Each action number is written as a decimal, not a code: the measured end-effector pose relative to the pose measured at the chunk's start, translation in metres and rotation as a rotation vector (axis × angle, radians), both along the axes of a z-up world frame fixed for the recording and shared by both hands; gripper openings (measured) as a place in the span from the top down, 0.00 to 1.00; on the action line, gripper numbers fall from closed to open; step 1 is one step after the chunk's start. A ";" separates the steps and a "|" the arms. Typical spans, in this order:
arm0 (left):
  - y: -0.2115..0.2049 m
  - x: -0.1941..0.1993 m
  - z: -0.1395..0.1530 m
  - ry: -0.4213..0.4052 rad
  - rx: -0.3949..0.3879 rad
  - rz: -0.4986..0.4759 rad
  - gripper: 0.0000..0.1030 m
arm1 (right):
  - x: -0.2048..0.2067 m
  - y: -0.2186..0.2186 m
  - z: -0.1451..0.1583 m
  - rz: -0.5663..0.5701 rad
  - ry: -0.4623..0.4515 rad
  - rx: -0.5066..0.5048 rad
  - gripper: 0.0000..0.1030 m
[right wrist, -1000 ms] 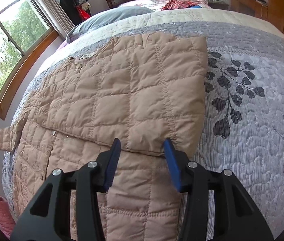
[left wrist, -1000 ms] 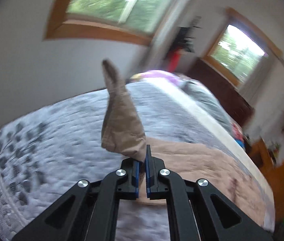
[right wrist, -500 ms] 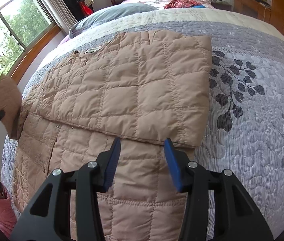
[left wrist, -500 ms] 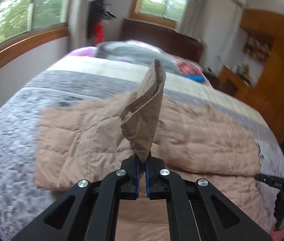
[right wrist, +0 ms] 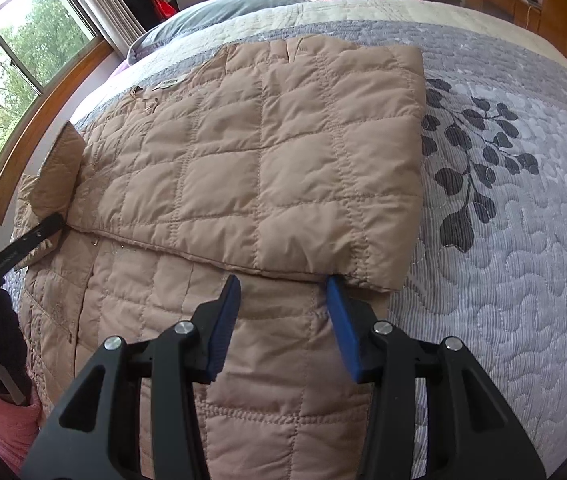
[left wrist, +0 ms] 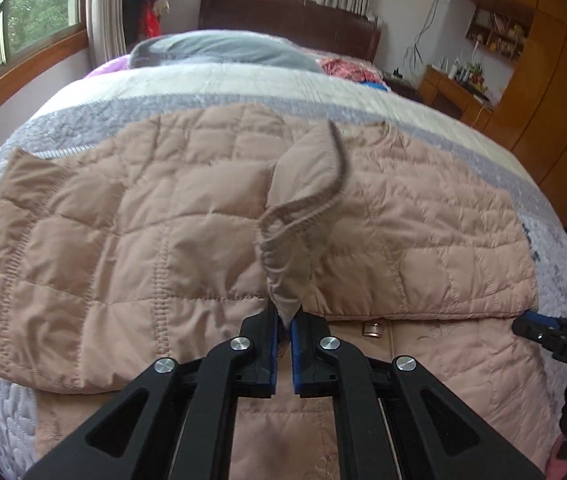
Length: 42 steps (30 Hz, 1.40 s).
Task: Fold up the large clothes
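Puffy quilted jacket (right wrist: 259, 152) looks light, floppy, slick: left tongs (left wrist: 283, 322) clenched on its ribbed cuff (left wrist: 303, 216), right tongs (right wrist: 283, 312) released — grab seams.

A home bedroom is shown: a wide bed covered by a grey quilted bedspread with a dark leaf print (right wrist: 523, 240), a dark wooden headboard (left wrist: 287, 20), a grey pillow (left wrist: 219, 52), wood-framed windows (right wrist: 15, 92), and orange-brown wooden cabinets (left wrist: 543, 92) are seen.
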State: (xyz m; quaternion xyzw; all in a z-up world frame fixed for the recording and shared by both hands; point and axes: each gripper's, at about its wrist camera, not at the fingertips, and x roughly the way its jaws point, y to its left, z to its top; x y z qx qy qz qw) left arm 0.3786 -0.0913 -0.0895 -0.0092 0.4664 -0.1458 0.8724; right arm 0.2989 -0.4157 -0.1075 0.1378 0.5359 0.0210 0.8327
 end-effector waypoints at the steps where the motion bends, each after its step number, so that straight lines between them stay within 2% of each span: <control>1: 0.000 0.001 -0.004 0.011 0.000 -0.006 0.94 | 0.000 0.000 0.000 -0.001 0.000 0.002 0.57; 3: 0.000 0.000 -0.005 0.021 -0.011 -0.020 0.90 | 0.000 0.000 0.001 0.000 -0.002 0.000 0.57; 5: 0.002 -0.007 0.002 0.034 -0.047 -0.052 0.80 | -0.002 0.001 0.004 -0.003 -0.006 -0.001 0.57; 7: 0.006 -0.015 0.012 0.043 -0.097 -0.092 0.56 | -0.005 0.004 0.011 0.001 -0.021 -0.010 0.56; 9: 0.013 -0.026 0.024 0.043 -0.150 -0.130 0.48 | -0.007 0.008 0.020 0.012 -0.038 -0.009 0.56; 12: 0.031 -0.040 0.042 0.018 -0.180 -0.150 0.48 | -0.007 0.019 0.033 0.040 -0.055 0.002 0.56; 16: 0.066 -0.029 0.047 -0.023 -0.066 -0.028 0.49 | 0.010 0.049 0.043 0.107 -0.040 0.043 0.55; 21: 0.098 0.005 0.016 0.059 0.038 0.095 0.50 | 0.049 0.112 0.043 0.232 0.019 0.086 0.55; 25: 0.104 0.014 -0.004 0.103 0.030 0.096 0.50 | 0.080 0.146 0.034 0.270 0.073 0.140 0.55; 31: 0.100 0.015 -0.013 0.090 0.046 0.081 0.49 | 0.109 0.178 0.016 0.290 0.140 0.154 0.59; 32: 0.101 0.015 -0.014 0.088 0.039 0.081 0.49 | 0.113 0.182 0.012 0.292 0.150 0.161 0.61; 34: 0.102 0.016 -0.014 0.085 0.029 0.079 0.49 | 0.120 0.187 0.003 0.289 0.171 0.164 0.72; 36: 0.105 0.014 -0.012 0.084 0.013 0.076 0.49 | 0.121 0.193 0.003 0.303 0.167 0.179 0.91; 39: 0.115 0.010 0.001 0.074 -0.053 0.073 0.49 | 0.115 0.192 0.020 0.317 0.109 0.170 0.93; 42: 0.125 0.003 0.026 -0.016 -0.066 0.104 0.49 | 0.107 0.178 0.053 0.321 0.028 0.176 0.94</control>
